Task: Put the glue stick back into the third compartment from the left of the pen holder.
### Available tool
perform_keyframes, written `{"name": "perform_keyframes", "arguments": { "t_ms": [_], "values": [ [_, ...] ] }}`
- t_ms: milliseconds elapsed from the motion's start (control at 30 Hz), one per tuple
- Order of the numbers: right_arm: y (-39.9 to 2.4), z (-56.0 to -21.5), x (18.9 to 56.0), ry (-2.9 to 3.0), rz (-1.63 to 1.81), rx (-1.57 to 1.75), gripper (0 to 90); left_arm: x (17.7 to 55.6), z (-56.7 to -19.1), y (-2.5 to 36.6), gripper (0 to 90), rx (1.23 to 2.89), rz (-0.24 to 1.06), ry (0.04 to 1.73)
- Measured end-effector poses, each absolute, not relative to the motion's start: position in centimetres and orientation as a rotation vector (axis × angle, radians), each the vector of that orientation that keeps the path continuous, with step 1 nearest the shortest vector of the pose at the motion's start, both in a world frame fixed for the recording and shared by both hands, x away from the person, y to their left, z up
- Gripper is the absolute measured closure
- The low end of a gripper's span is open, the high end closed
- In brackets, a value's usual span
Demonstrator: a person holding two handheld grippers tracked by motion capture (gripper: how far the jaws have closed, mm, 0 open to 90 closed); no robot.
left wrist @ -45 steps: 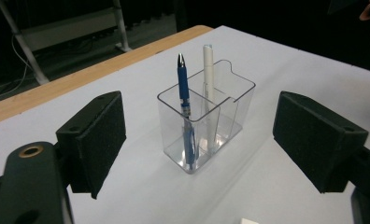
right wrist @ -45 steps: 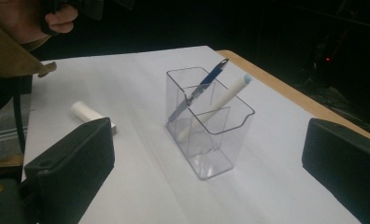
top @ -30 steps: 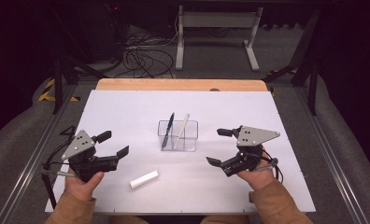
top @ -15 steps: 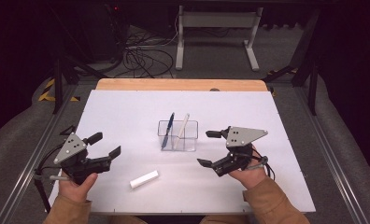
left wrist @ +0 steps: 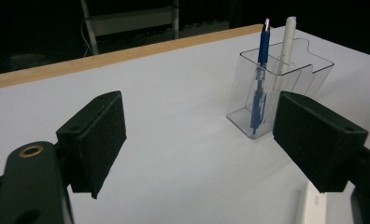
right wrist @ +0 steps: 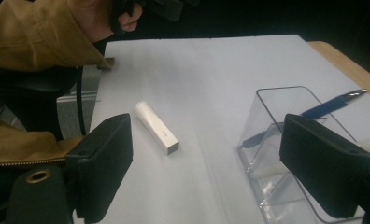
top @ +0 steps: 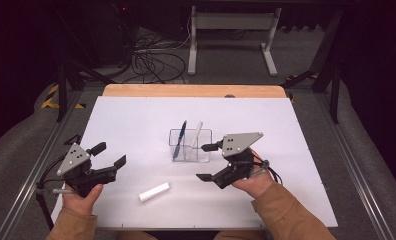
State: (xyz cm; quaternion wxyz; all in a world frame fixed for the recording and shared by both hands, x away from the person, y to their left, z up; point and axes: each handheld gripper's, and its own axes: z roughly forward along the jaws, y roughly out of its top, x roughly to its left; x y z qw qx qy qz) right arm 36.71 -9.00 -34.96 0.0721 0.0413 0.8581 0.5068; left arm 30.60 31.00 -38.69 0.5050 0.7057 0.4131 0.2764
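Two grippers work over a white table top (top: 136, 125) in the high view. The left gripper (top: 108, 156) sits near the table's front left corner, jaws spread with nothing between them. The right gripper (top: 209, 162) hangs just right of a clear plastic pen holder (top: 190, 146), its upper jaw tip beside the holder's right wall and its lower jaw in front of that wall; its jaws have just been closing a little, yet they are apart and grip nothing. The holder stands near the middle of the table with a blue pen (top: 179, 139) in its left compartment and a white pen (top: 194, 140) in its right one, both leaning away from the person. A white pen cap (top: 154, 192) lies flat on the table in front of the holder, between the two grippers and apart from both.

In the left gripper view the two black padded jaws stand wide, with bare table between them. The pen holder (left wrist: 286, 88) stands beyond the right jaw, the blue pen (left wrist: 261, 70) and white pen (left wrist: 288, 39) upright in it. The end of the white cap (left wrist: 314, 205) shows at the bottom edge beside the right jaw.

In the right gripper view the jaws are parted and hold nothing. The white cap (right wrist: 156, 127) lies on the table between them, nearer the left jaw and farther off. The pen holder (right wrist: 276, 135) sits behind the right jaw, with the blue pen (right wrist: 323, 108) slanting in it. The person's other hand (right wrist: 109, 16) and tan sleeve (right wrist: 33, 37) show at the top left.
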Motion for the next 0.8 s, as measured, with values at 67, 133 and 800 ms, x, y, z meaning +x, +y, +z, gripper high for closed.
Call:
{"name": "perform_keyframes", "arguments": {
  "t_ms": [67,133,800],
  "values": [
    [-8.2,-34.9,36.8,2.594,1.503,0.095,18.5,30.6,-38.8,31.0,17.9,1.705,0.680,1.000],
    [-7.7,-34.8,36.8,2.604,1.494,0.075,18.9,30.7,-39.0,31.1,17.9,1.708,0.689,1.001],
    [-2.4,-36.1,37.1,2.706,1.390,-0.070,21.2,31.0,-40.8,32.3,18.5,1.727,0.716,1.042]
  ]
}}
